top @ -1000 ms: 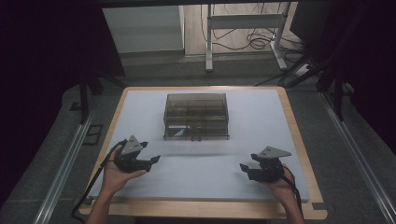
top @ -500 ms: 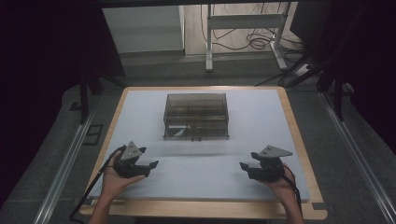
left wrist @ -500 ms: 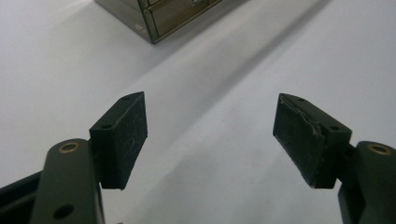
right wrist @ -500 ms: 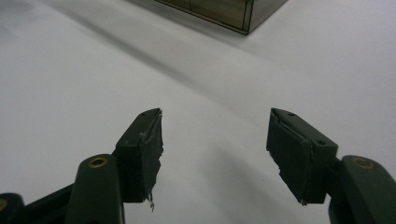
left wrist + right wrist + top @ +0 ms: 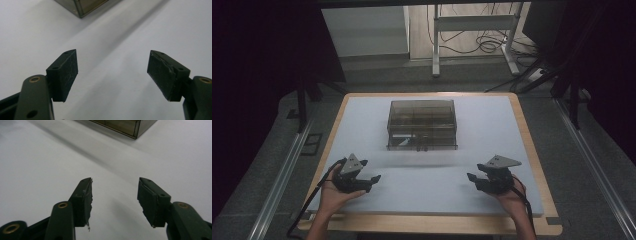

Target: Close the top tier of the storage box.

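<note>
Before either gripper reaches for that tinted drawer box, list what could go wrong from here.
1. The smoky clear box stands loose on the smooth white mat; a push or pull from one side may slide it.
2. The right gripper, whose jaws have just been closing on nothing, has torn pads that may slip on plastic.

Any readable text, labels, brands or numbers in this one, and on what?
None can be read.
Smoky clear drawer box: no label or print visible on its top or front.
Left gripper and right gripper: the black fingers carry only scuffs and screw holes, no markings.
White table mat: plain.
Dark plate on the floor left of the table: too small to tell.
</note>
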Tool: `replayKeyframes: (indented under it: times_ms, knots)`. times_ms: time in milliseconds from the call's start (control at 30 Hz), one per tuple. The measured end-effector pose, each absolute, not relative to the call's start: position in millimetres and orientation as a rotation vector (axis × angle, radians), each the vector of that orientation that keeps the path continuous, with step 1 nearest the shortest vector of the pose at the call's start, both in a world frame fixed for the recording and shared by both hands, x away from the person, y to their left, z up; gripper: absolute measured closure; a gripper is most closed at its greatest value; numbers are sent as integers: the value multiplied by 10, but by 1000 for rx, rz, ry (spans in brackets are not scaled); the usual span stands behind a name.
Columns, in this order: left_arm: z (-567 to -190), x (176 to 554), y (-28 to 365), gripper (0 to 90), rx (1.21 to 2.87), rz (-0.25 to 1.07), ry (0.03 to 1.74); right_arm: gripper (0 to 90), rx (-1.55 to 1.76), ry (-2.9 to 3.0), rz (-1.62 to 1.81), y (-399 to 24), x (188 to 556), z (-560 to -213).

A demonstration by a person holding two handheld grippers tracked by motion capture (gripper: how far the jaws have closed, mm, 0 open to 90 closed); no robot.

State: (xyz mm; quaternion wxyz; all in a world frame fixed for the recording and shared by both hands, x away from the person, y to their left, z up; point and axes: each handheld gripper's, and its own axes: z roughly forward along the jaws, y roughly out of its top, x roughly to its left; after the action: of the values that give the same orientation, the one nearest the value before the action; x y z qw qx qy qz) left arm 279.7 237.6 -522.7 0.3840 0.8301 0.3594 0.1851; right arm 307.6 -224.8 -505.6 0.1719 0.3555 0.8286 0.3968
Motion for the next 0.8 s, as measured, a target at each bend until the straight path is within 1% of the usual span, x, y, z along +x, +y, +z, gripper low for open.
replayKeyframes:
  times_ms: [33, 100, 167, 200, 233, 333, 400, 500, 800]
  knots:
    - [-5227, 2797, 2376, 254, 2116, 472, 916, 462, 1009, 2352, 1126, -2248, 3076, -5056]
    - [-5275, 2806, 2404, 254, 2113, 440, 927, 538, 999, 2364, 1089, -2199, 3064, -5021]
    - [-5288, 2800, 2384, 252, 2133, 460, 920, 617, 1001, 2372, 1078, -2176, 3041, -4996]
    - [-5288, 2800, 2384, 253, 2133, 460, 920, 617, 1001, 2372, 1078, -2176, 3041, -4996]
    - [-5302, 2801, 2370, 254, 2146, 466, 919, 700, 1005, 2378, 1060, -2149, 3031, -4987]
    - [-5311, 2814, 2369, 254, 2148, 464, 923, 804, 1018, 2396, 1031, -2093, 3024, -4996]
    - [-5299, 2807, 2376, 254, 2148, 473, 919, 851, 1011, 2409, 1032, -2040, 3016, -4992]
    - [-5285, 2794, 2389, 255, 2152, 491, 922, 884, 1001, 2415, 1049, -1966, 3016, -4962]
    - [-5317, 2816, 2367, 256, 2163, 486, 927, 885, 988, 2399, 1107, -1805, 3100, -4796]
